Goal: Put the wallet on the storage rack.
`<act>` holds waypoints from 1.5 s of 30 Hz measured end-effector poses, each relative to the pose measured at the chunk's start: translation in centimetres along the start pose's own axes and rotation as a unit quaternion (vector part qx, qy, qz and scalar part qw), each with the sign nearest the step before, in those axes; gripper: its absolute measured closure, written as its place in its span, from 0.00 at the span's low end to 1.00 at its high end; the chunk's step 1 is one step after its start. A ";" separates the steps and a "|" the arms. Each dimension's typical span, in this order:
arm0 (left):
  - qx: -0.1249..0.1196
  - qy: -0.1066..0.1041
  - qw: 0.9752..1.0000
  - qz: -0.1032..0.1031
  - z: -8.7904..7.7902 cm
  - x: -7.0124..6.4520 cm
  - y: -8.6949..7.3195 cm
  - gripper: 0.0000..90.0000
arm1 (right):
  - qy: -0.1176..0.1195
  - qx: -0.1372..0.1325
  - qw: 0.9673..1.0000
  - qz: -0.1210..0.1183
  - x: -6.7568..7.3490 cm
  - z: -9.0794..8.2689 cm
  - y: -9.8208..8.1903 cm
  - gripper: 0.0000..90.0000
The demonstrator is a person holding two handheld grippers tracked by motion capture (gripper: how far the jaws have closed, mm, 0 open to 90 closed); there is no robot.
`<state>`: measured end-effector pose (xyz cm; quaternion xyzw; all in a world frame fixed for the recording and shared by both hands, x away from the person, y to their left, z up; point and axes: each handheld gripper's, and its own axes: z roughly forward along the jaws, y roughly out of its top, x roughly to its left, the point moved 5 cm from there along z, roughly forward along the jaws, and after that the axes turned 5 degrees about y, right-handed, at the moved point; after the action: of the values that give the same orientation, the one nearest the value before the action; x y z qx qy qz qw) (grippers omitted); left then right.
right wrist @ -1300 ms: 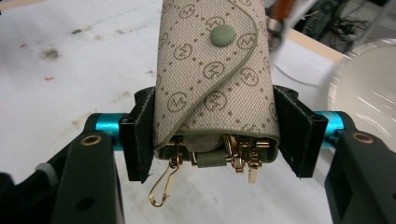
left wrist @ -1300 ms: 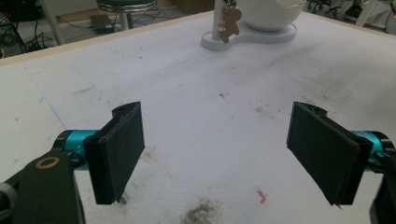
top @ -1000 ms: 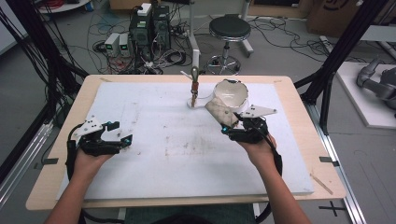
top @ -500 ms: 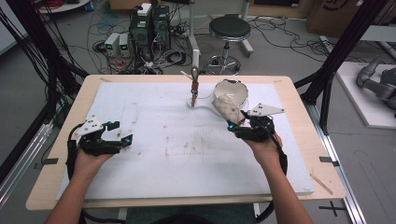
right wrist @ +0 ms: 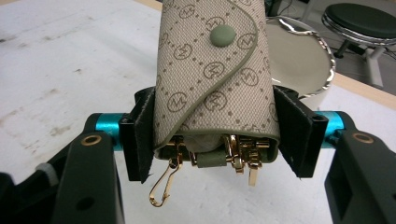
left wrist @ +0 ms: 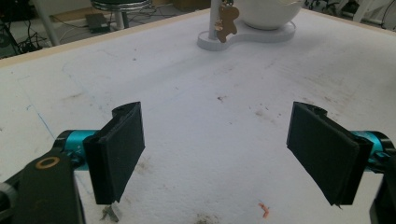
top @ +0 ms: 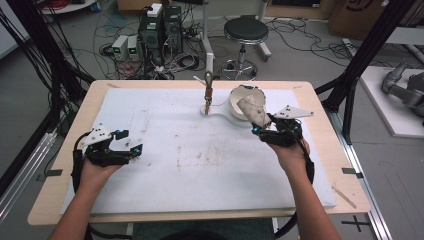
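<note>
A white mat (top: 200,165) is laid over the wooden table (top: 65,175); at its far edge a white stand (top: 216,111) is seen, bearing a bowl (top: 239,98) and a post from which a small gingerbread-shaped charm (left wrist: 227,22) hangs. The right gripper (top: 257,129) is raised just in front of the bowl; its jaws are clamped, partly open, on both sides of a beige monogrammed key pouch (right wrist: 215,70), snap flap fastened, gold hooks (right wrist: 163,184) dangling from the lower end. The left gripper (top: 132,142) is held low over the mat, well apart, jaws spread wide and empty. The pickup is judged complete; delivery, seemingly to bowl or stand, is judged outstanding.
</note>
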<state>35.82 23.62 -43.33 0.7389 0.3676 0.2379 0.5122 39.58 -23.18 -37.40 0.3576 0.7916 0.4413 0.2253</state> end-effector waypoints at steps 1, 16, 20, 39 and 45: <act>0.000 0.000 1.000 0.000 0.0 0.0 0.0 0.21 | 0.000 0.000 1.000 0.000 0.0 0.0 0.0 0.42; -0.003 0.008 1.000 -0.002 -1.1 0.3 -0.3 0.21 | -0.034 0.045 0.998 0.009 -2.8 1.9 1.2 0.42; -0.003 0.010 1.000 -0.003 -1.4 0.3 -0.4 0.21 | -0.040 0.063 0.997 0.009 -3.1 2.7 1.3 0.42; -0.006 0.015 1.000 -0.007 -1.9 0.5 -0.5 0.21 | -0.055 0.117 0.991 -0.017 -3.6 6.6 2.9 0.42; -0.005 0.016 1.000 -0.007 -1.9 0.6 -0.5 0.21 | -0.060 0.129 0.990 -0.021 -4.0 7.6 2.8 0.42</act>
<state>34.61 25.31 -43.14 0.7297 0.3795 0.2485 0.5116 48.33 -21.16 -38.65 0.3927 0.8345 0.3082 0.2330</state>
